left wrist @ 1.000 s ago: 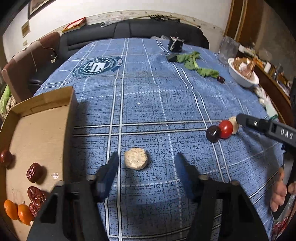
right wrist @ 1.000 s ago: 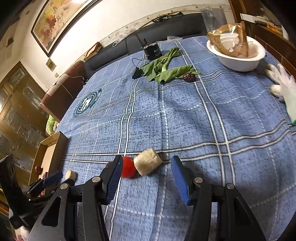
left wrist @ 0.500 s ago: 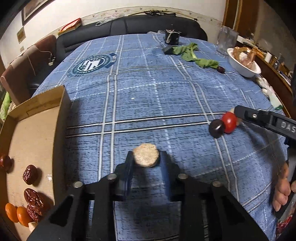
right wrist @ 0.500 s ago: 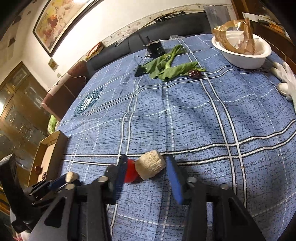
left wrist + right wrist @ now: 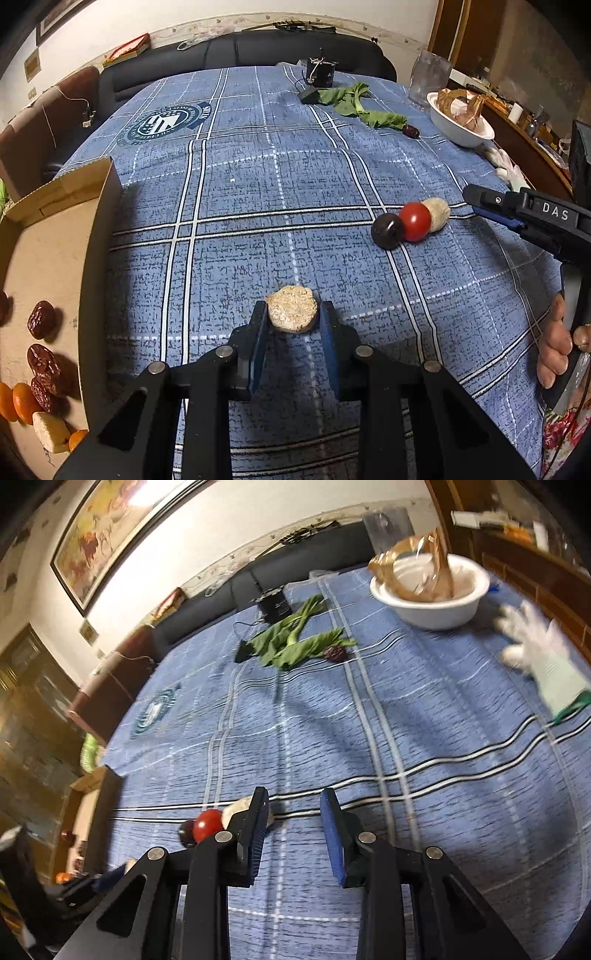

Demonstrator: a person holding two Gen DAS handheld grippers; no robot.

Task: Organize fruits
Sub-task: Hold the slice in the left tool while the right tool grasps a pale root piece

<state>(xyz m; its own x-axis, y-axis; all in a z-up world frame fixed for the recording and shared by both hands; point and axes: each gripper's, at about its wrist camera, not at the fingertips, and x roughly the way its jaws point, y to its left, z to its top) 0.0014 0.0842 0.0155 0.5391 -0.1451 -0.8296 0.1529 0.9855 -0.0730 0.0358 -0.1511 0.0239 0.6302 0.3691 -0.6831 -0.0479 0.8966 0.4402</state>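
My left gripper (image 5: 292, 325) is shut on a round tan rough-skinned fruit (image 5: 292, 308) just above the blue checked cloth. To the right lie a dark plum (image 5: 387, 230), a red tomato (image 5: 415, 220) and another tan fruit (image 5: 437, 213) in a row. My right gripper (image 5: 293, 808) is open and empty, swung to the right of that row; the tomato (image 5: 207, 825) sits left of its left finger. It shows at the right edge of the left wrist view (image 5: 517, 218). A cardboard box (image 5: 40, 266) at the left holds red dates (image 5: 43, 324) and oranges (image 5: 22, 402).
At the far side lie green leaves (image 5: 295, 642), a dark date (image 5: 335, 652), a black device (image 5: 273, 604) and a white bowl (image 5: 432, 602) with a brown bag. A white glove (image 5: 543, 657) lies at the right edge. A dark sofa stands behind the table.
My left gripper closed on the tan fruit and holds it. My right gripper moved right, off the tan fruit it straddled, and points more toward the bowl.
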